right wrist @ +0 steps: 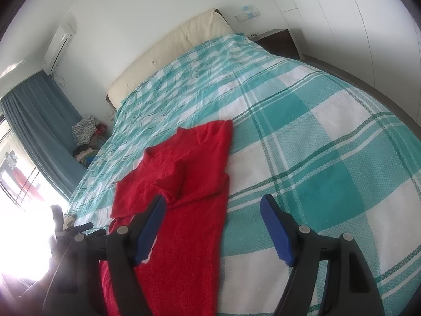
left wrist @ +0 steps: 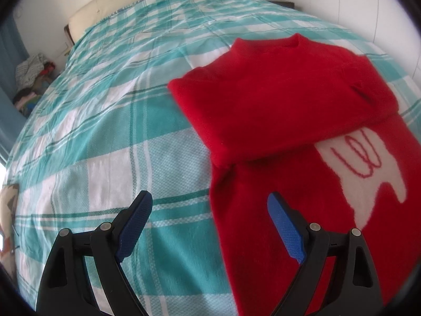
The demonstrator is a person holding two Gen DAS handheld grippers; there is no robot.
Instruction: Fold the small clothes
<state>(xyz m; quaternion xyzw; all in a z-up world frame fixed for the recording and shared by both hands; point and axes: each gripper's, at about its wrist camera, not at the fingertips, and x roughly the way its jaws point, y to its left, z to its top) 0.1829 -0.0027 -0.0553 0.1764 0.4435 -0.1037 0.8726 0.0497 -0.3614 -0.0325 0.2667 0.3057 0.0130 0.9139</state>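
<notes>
A red sweater point(left wrist: 289, 100) lies flat on the checked bedspread point(left wrist: 118, 131) with its collar toward the far end by the headboard point(right wrist: 168, 52), both sleeves already folded in across the chest, and the hem nearest the camera. The left gripper point(left wrist: 210, 226) hangs above the near left edge of the sweater with its blue pads spread wide and nothing between them; the right gripper point(right wrist: 213, 226) hangs over the near right edge, also spread and empty. The likely next move is to take the hem corners and carry them toward the collar, and that is where trouble could start. The knit looks thick and fuzzy, so a pad may catch only the top layer and leave the back layer on the bed, giving a crooked fold. If a gripper dips too deep it may pinch the bedspread as well and drag it along. Lifting one side ahead of the other could skew the body and let the folded sleeves slide open. The white patch point(left wrist: 368, 173) on the front could also end up creased.
</notes>
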